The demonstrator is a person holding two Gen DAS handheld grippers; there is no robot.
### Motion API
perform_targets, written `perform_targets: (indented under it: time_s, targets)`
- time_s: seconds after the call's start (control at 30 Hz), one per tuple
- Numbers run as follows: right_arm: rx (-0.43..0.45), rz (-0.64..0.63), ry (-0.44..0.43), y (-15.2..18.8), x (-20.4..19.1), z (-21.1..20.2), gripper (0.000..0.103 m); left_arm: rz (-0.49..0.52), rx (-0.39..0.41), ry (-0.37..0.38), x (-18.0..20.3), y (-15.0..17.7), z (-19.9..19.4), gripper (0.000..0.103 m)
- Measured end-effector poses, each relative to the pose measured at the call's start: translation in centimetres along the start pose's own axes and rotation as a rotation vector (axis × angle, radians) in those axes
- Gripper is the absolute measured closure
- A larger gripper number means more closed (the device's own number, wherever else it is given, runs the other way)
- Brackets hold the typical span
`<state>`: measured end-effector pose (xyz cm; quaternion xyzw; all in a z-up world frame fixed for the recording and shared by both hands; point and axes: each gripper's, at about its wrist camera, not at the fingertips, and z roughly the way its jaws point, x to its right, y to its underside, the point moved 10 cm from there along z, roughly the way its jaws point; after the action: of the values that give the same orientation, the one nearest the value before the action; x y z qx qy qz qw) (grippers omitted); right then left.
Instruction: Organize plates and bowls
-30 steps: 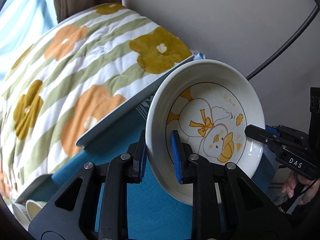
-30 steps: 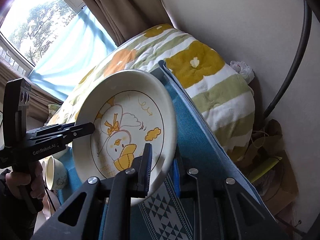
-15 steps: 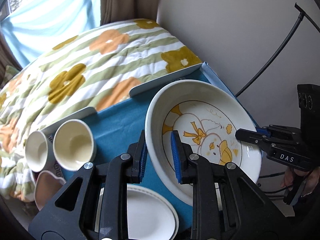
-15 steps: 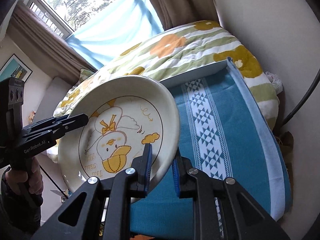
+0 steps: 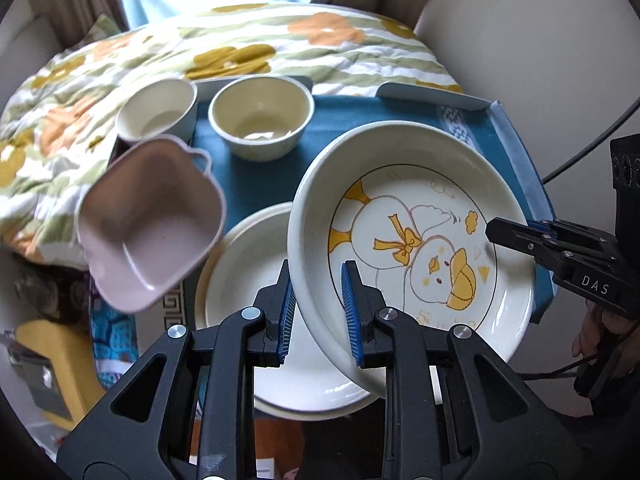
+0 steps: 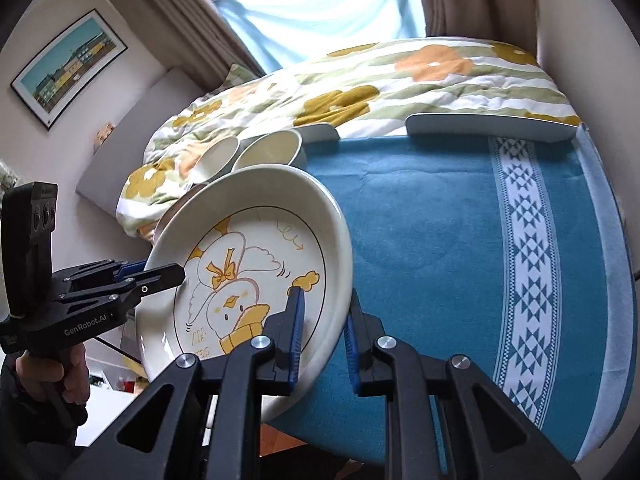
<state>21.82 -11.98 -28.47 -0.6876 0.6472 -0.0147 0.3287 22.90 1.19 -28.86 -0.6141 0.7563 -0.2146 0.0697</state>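
Left hand-held gripper [image 5: 318, 310] clamped on the near rim of the duck plate [image 5: 412, 244], blue pads on either side of the rim. Right hand-held gripper [image 6: 322, 334] likewise pinched shut on the opposite rim of the same plate, seen in the left view as black fingers [image 5: 516, 236] at the right edge. Plate tilted, held in the air between both, above the blue cloth [image 6: 440, 240] on the desk. Below and left of it, white plates [image 5: 240, 280] stacked on the cloth. Farther back, two cream bowls [image 5: 262, 118] side by side near a floral quilt [image 5: 280, 40]. Pink bowl [image 5: 152, 220] at left, blurred, support unclear
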Motion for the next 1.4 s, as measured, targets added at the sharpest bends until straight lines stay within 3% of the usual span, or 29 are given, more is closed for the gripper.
perform_targets:
  time_s: [0.3,0.8,1.03,1.2,1.4]
  targets:
    - [-0.087,-0.102,-0.034,2.4,-1.8,5.9,0.086,-0.132,-0.014,-0.016,-4.1,4.6,4.0,0.083]
    - [-0.101,-0.222,-0.017,2.4,-2.9,7.6,0.086,-0.165,-0.019,-0.082,-5.2,5.4,6.0,0.083]
    - [-0.100,-0.259,-0.006,2.7,-3.1,7.6,0.086,-0.100,-0.009,-0.196,-4.8,5.4,5.8,0.083]
    - [-0.098,-0.286,-0.001,2.8,-3.3,7.6,0.086,-0.006,0.010,-0.343,-4.2,5.3,5.6,0.083]
    - [-0.096,-0.304,-0.002,2.7,-3.4,8.0,0.086,-0.008,0.000,-0.369,-4.5,5.2,5.4,0.083]
